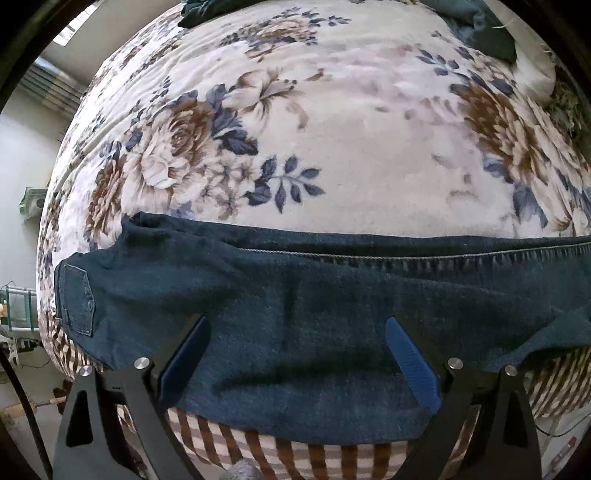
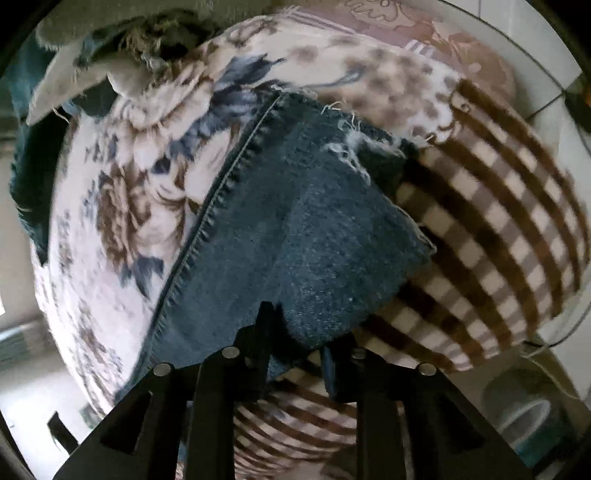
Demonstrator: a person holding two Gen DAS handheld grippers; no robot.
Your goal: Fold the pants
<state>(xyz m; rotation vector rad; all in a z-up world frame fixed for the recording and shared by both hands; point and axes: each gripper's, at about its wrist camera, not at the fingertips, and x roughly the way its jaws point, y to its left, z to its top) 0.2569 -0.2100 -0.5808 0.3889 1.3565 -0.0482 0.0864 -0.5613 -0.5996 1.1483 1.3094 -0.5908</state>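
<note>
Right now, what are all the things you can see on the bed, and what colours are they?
jeans: one pair, dark blue, stretched across the near edge of the blanket; frayed hem at the right end.
blanket: one, cream with brown and blue flowers and a brown checked border, covering the bed under the jeans.
other clothes: a dark teal heap, count unclear, at the far side of the blanket.
left gripper: black with blue pads, jaws wide open over the jeans.
right gripper: black, jaws narrow, pinching a fold of the jeans.
</note>
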